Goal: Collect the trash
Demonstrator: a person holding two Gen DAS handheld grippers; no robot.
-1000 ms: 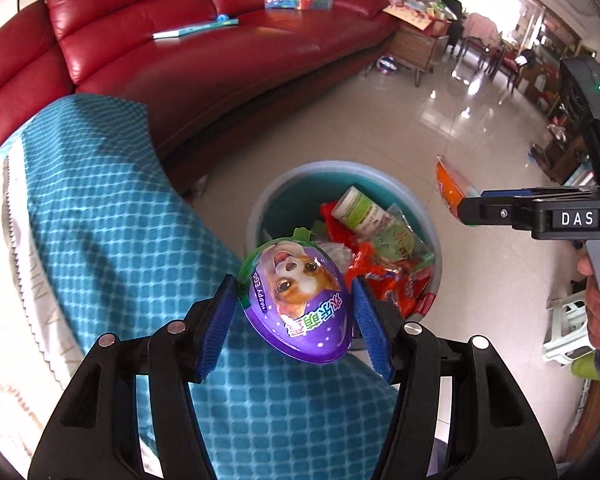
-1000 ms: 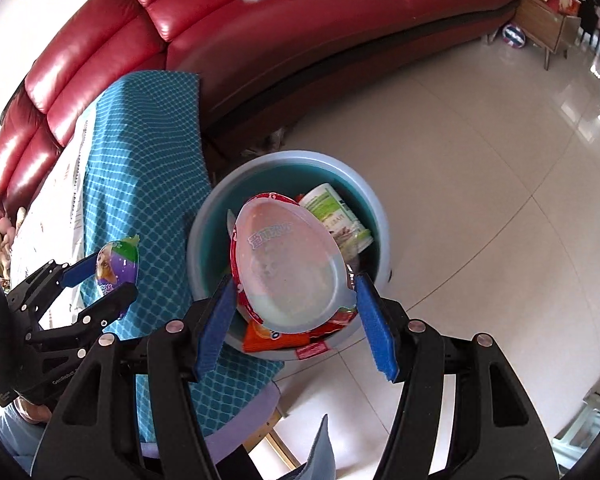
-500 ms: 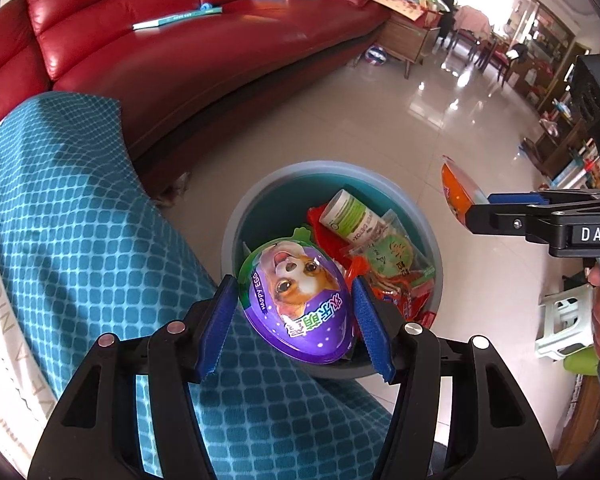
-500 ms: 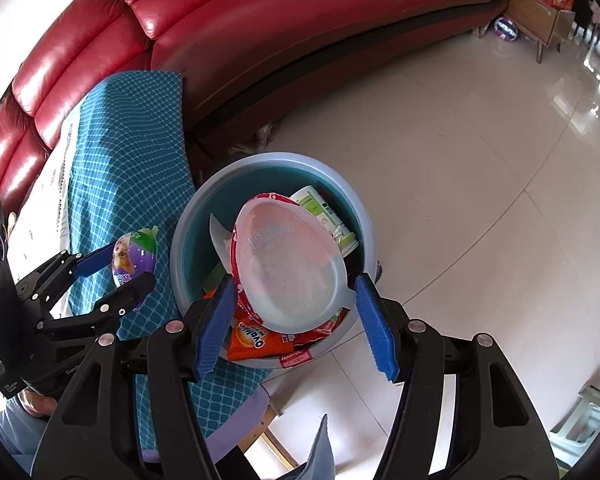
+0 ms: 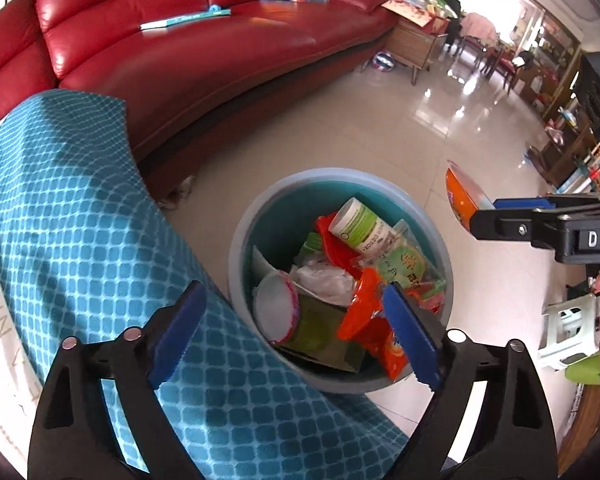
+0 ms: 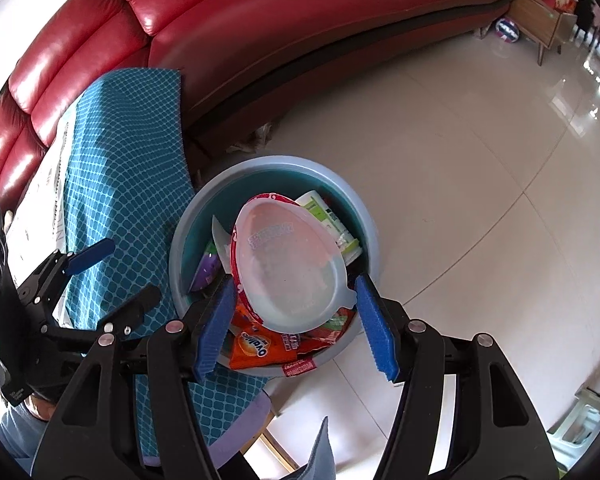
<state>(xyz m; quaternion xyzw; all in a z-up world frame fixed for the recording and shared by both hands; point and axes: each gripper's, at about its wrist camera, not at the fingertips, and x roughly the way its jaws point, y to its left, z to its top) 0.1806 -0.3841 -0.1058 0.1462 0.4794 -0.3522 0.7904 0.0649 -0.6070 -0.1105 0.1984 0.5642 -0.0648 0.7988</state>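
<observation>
A round blue-grey bin (image 5: 440, 236) stands on the floor, full of wrappers, a green-white tube and an orange packet; it also shows in the right wrist view (image 6: 364, 216). My left gripper (image 5: 292, 332) is open and empty above the bin's near edge. The purple egg-shaped package (image 6: 206, 270) lies inside the bin at its left side. My right gripper (image 6: 296, 324) is shut on a clear egg-shaped plastic shell with a red rim (image 6: 288, 264), held over the bin. The right gripper's finger and the shell's orange edge (image 5: 464, 196) show in the left wrist view.
A table with a teal patterned cloth (image 5: 80, 240) stands left of the bin, touching it. A red leather sofa (image 5: 220, 48) runs behind. Shiny tiled floor (image 6: 480, 160) lies to the right. A white-green stool (image 5: 568, 328) stands at the far right.
My left gripper has opened and let go of the purple egg package, which now lies in the bin. My right gripper still holds the clear shell over the bin.
</observation>
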